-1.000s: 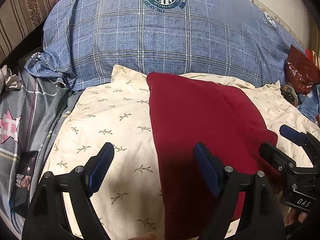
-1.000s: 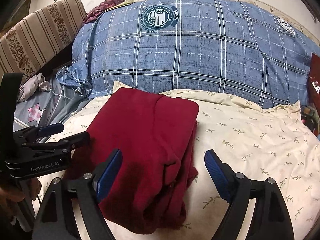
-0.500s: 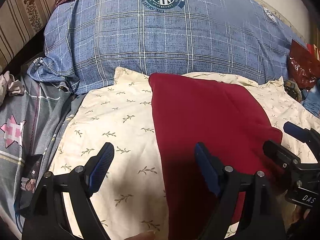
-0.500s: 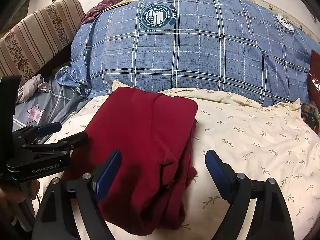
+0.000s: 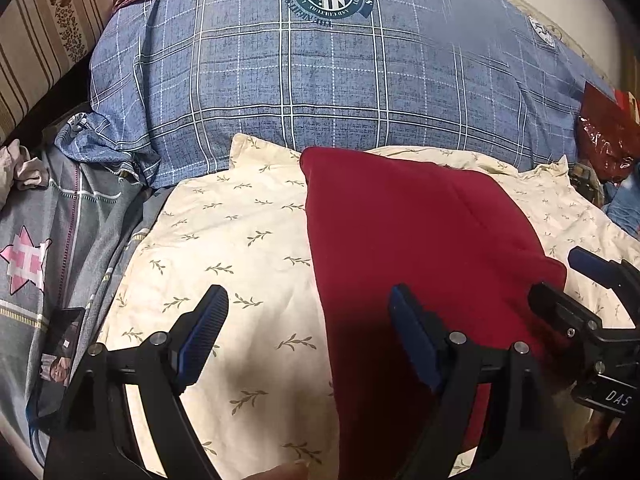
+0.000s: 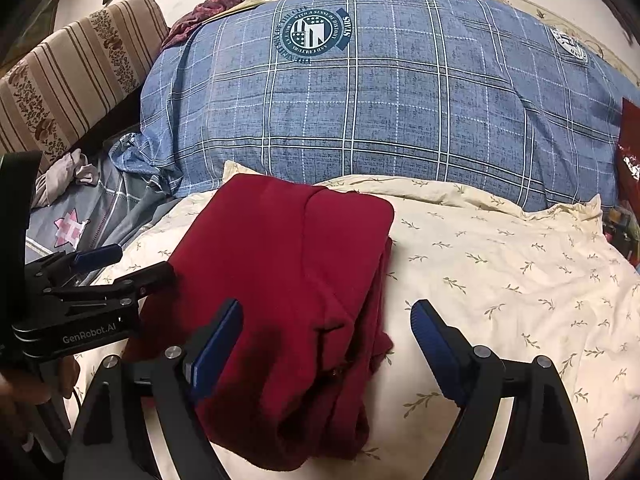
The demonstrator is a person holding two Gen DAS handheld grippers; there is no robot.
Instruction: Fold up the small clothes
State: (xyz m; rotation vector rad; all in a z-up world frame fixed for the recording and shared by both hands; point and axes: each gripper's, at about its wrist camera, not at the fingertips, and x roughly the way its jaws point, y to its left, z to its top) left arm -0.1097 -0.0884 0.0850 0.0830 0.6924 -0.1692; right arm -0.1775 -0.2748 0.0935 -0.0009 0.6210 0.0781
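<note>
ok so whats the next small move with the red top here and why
Probably lower the right claw onto the ragged near-right corner of the dark red folded fabric garment and tuck it in: the layers there splay out unevenly, while the far edge lies neat. Both claws are open and hold nothing.

Your red garment (image 5: 420,248) near end behind the gripper arms, crest lettering (image 6: 312,34) unreadable, red bag (image 5: 604,136) cropped far right.
</note>
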